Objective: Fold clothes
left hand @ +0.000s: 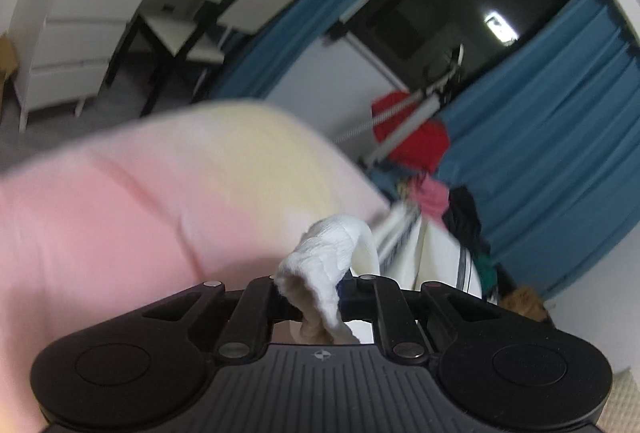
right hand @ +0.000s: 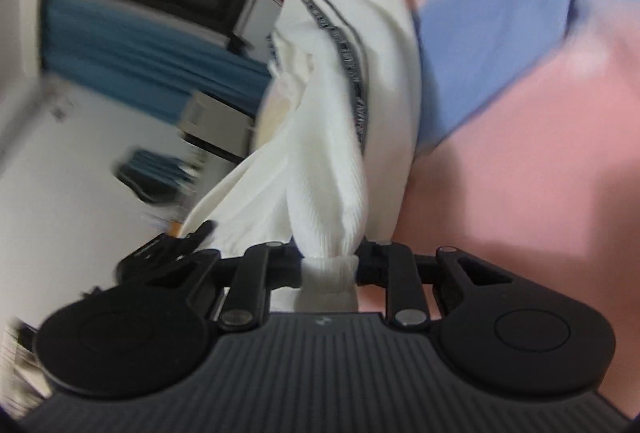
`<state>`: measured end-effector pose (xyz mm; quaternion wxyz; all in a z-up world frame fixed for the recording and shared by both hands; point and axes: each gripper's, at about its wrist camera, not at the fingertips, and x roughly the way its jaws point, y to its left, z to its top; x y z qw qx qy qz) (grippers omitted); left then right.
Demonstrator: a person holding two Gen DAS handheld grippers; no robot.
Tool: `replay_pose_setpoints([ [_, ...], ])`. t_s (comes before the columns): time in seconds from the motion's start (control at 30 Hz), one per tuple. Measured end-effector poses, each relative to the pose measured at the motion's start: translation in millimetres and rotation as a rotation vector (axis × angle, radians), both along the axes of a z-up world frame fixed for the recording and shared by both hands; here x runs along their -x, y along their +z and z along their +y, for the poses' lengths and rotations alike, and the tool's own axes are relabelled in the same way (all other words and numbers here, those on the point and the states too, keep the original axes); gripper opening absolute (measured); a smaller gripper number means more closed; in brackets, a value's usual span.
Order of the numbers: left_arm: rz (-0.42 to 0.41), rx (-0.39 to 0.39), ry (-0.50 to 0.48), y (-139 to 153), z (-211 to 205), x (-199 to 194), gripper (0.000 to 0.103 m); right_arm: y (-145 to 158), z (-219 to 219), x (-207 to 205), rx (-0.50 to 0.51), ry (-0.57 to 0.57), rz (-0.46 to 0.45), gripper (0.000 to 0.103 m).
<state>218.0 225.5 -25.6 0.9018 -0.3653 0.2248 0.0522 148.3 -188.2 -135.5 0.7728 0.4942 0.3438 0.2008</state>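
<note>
A white ribbed garment [right hand: 320,153] is clamped by both grippers. In the right wrist view, a bunched, cuff-like end of the knit fabric is pinched between the jaws of the right gripper [right hand: 329,269], which are drawn close together on it; from there the cloth rises in soft, twisted folds, and a narrow dark band with pale lettering [right hand: 348,61] is seen running along one seam. In the left wrist view, a crumpled, tube-shaped fold of the same white cloth [left hand: 324,265] is nipped between the nearly closed jaws of the left gripper [left hand: 310,307], with the rest of the garment trailing away to the right.

Beneath and behind the garment a smooth bedcover [left hand: 120,201] is spread, coloured in broad pink, pale yellow and blue patches. Pleated blue curtains [left hand: 560,121] are hung beside a dark window [left hand: 460,1]. A red garment [left hand: 412,133] is draped over a metal drying rack [left hand: 404,121]. White drawers [left hand: 72,33] are blurred by motion.
</note>
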Motion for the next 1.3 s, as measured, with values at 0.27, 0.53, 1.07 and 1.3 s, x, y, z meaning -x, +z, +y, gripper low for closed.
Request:
replay_pose_setpoints([
  [0.27, 0.06, -0.242, 0.039, 66, 81, -99, 0.013, 6, 143, -32, -0.131, 0.021, -0.072, 0.024],
  [0.53, 0.201, -0.361, 0.042, 11, 179, -218, 0.013, 2, 287, -110, -0.021, 0.205, -0.145, 0.025],
  [1.07, 0.246, -0.526, 0.098, -7, 188, -194, 0.073, 14, 305, -122, 0.259, 0.382, -0.197, 0.076],
  [1.3, 0.166, -0.586, 0.149, 39, 117, -96, 0.081, 58, 236, -71, 0.394, 0.335, -0.349, 0.083],
])
